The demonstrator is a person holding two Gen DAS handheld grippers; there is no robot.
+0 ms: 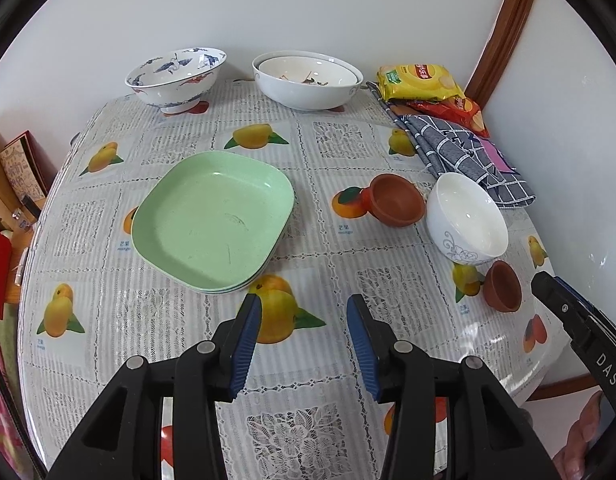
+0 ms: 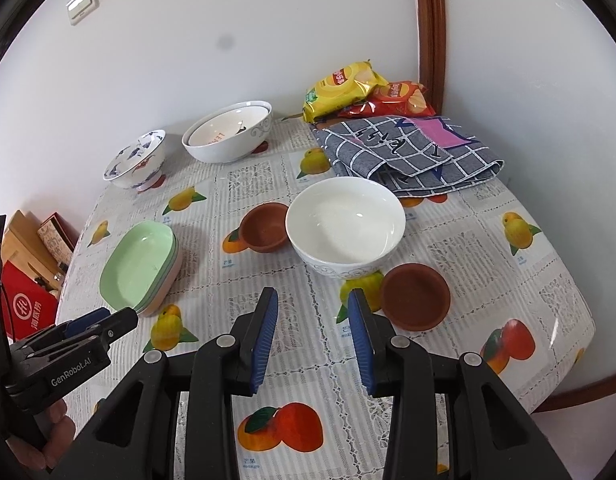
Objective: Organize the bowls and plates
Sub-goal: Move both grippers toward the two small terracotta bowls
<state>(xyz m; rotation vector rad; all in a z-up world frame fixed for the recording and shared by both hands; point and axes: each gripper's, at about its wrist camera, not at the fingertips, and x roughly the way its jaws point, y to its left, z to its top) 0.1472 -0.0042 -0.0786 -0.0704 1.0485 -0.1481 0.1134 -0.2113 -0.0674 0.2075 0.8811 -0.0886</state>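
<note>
A stack of green square plates [image 1: 212,220] [image 2: 142,264] lies mid-table, just beyond my left gripper [image 1: 304,308], which is open with nothing between its fingers. A white bowl [image 2: 346,226] [image 1: 466,220] stands just ahead of my right gripper [image 2: 313,298], also open and holding nothing. One small brown bowl [image 2: 415,297] [image 1: 502,286] sits right of the right gripper's fingers. Another brown bowl [image 2: 264,227] [image 1: 396,200] is left of the white bowl. At the back by the wall stand a blue-patterned bowl [image 1: 176,78] [image 2: 136,160] and two nested large white bowls [image 1: 308,80] [image 2: 228,136].
Fruit-print cloth covers the round table [image 1: 336,140]. Chip bags [image 1: 420,80] [image 2: 344,90] and a folded checked cloth [image 1: 460,152] [image 2: 408,152] fill the back right corner. Boxes [image 1: 16,172] stand off the table's left edge. Walls close the back and right.
</note>
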